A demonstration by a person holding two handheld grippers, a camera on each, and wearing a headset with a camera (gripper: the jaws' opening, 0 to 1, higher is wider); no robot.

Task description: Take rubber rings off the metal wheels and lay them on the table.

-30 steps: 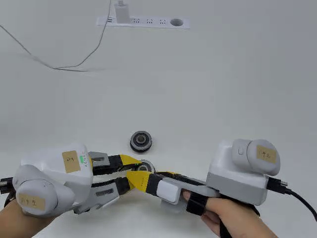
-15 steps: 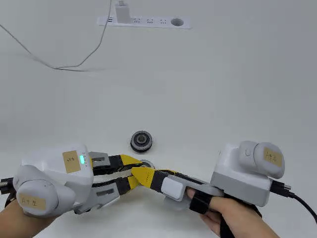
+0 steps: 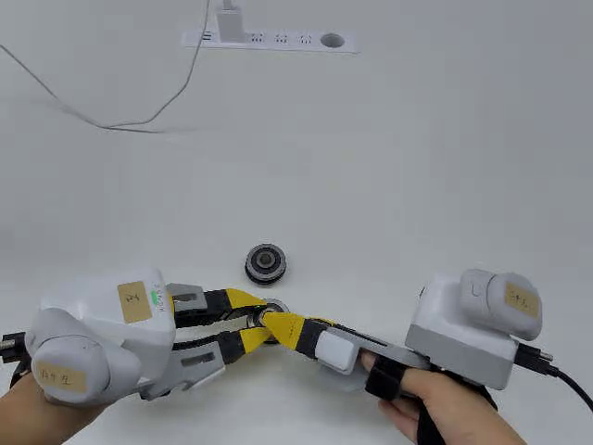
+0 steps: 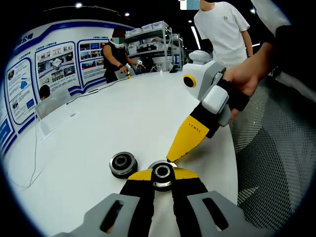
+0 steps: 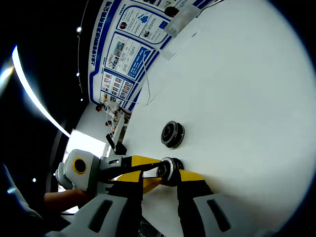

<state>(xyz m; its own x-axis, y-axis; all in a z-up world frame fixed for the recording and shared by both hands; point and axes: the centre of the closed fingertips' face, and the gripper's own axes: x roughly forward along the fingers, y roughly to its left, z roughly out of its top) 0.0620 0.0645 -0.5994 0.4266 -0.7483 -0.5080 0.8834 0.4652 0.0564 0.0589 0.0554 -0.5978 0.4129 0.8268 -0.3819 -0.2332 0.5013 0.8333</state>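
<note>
White table [image 3: 417,185]. Left gripper [image 3: 255,320] and right gripper [image 5: 172,178] white-grey, jaws yellow-black. Gripped wheel [image 4: 162,173] silver; free wheel [image 3: 265,263] at twelve o'clock black-ringed.

It looked like a lab or demo hall: a long white surface [image 3: 417,167] carried a power strip [image 3: 269,41] and its cable [image 3: 93,119], blue-edged poster panels [image 4: 54,59] lined the curved wall, stocked storage shelves [image 4: 158,37] stood behind under ceiling spotlights [image 4: 78,5], and 2 people stood nearby, a person in black [image 4: 117,52] and a person in a white T-shirt [image 4: 222,24]

The smooth white table [image 3: 445,185] carries a round black-rimmed metal wheel [image 3: 266,263], a white power strip [image 3: 278,41] and a thin grey cable [image 3: 93,119].
</note>
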